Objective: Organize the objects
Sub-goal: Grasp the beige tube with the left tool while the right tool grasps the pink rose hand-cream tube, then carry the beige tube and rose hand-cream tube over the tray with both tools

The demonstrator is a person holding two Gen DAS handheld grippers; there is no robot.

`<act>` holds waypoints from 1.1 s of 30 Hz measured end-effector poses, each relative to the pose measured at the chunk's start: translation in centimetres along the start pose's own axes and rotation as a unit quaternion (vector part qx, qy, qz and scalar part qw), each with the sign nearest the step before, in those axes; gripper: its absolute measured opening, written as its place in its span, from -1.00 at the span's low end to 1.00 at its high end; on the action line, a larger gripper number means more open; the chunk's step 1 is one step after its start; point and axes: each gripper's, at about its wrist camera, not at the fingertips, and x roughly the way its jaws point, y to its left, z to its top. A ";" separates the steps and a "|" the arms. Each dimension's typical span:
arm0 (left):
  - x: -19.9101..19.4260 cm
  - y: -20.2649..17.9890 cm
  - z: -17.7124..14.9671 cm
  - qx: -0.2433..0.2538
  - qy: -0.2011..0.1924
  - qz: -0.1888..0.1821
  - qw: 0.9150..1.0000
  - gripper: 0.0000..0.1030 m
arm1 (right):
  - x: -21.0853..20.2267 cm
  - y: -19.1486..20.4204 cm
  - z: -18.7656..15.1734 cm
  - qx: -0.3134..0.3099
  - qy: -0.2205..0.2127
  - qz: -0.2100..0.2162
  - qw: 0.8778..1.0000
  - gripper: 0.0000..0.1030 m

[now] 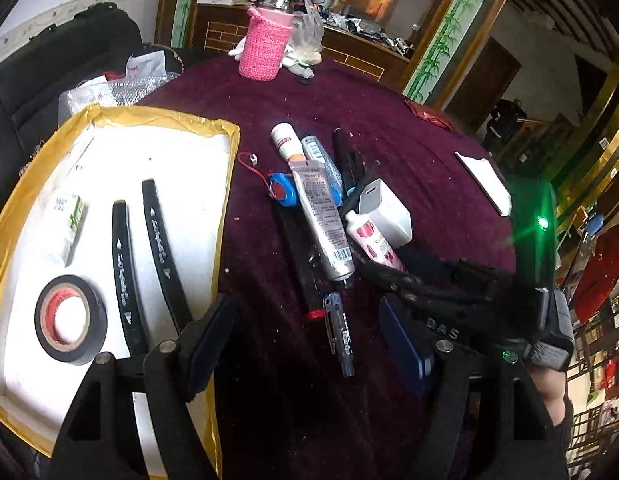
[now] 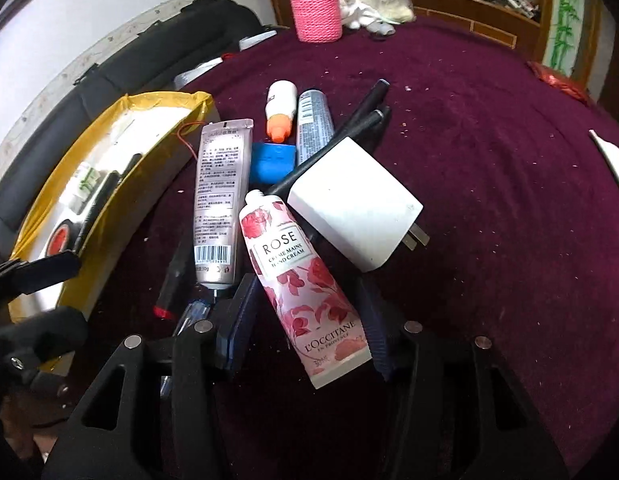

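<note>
"ROSE", "L'OCCITANE" on hand-cream tube

Black hand-held gripper; blue finger pads; silver screws.

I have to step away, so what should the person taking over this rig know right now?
Right gripper: open, fingers either side of the rose hand cream tube, not closed on it.
Left gripper: open, empty, beside the tray.
In the tray: tape roll, two black strips, small white box.
Left on the cloth: silver tube, charger, blue case, pens.
</note>
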 end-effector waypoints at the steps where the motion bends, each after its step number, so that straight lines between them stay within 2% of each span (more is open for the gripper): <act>1: -0.1 -0.2 0.2 0.005 -0.003 0.002 1.000 0.45 | -0.2 -0.1 -0.1 0.005 -0.001 0.002 1.000 -0.12; 3: 0.3 -0.6 0.8 0.008 -0.001 0.002 1.000 0.46 | -0.8 -0.5 -0.8 0.026 -0.008 0.026 0.999 -0.29; 6: 1.8 -1.7 2.0 0.011 0.012 -0.017 1.000 0.46 | -2.0 -0.9 -2.2 0.054 -0.027 0.024 0.998 -0.41; 9: 4.0 -3.0 3.3 0.028 0.012 -0.005 1.000 0.46 | -3.4 -1.6 -3.8 0.086 -0.053 0.033 0.994 -0.42; 14: 8.1 -2.6 4.7 0.014 0.035 0.043 0.998 0.42 | -4.7 -3.5 -5.2 0.139 -0.090 0.030 0.986 -0.43; 15: 8.3 -2.6 4.8 0.017 0.028 0.051 0.998 0.37 | -4.7 -4.0 -5.4 0.154 -0.092 0.033 0.983 -0.43; 17: 8.6 -2.2 4.9 0.011 0.025 0.078 0.997 0.09 | -4.3 -4.6 -5.8 0.174 -0.086 0.044 0.980 -0.43; 19: 8.2 -1.9 4.9 0.003 0.022 0.068 0.997 -0.40 | -4.1 -4.9 -5.8 0.184 -0.086 0.056 0.978 -0.43; 20: 8.2 -1.8 4.9 -0.004 0.029 0.059 0.998 -0.46 | -4.0 -5.0 -5.8 0.186 -0.085 0.059 0.977 -0.43; 23: 7.2 -1.5 4.1 -0.014 0.025 0.057 0.998 -0.49 | -4.0 -5.0 -5.8 0.188 -0.085 0.064 0.976 -0.43; 25: 6.1 -1.4 3.3 -0.021 0.030 0.040 0.999 -0.51 | -4.0 -5.2 -5.7 0.191 -0.086 0.070 0.975 -0.43; 30: 3.1 -2.5 1.5 0.004 0.026 0.018 0.999 -0.54 | -4.1 -5.3 -5.8 0.190 -0.089 0.077 0.975 -0.43; 33: 2.3 -3.1 0.7 0.018 0.030 0.016 0.999 -0.75 | -4.2 -4.9 -5.8 0.177 -0.090 0.084 0.977 -0.43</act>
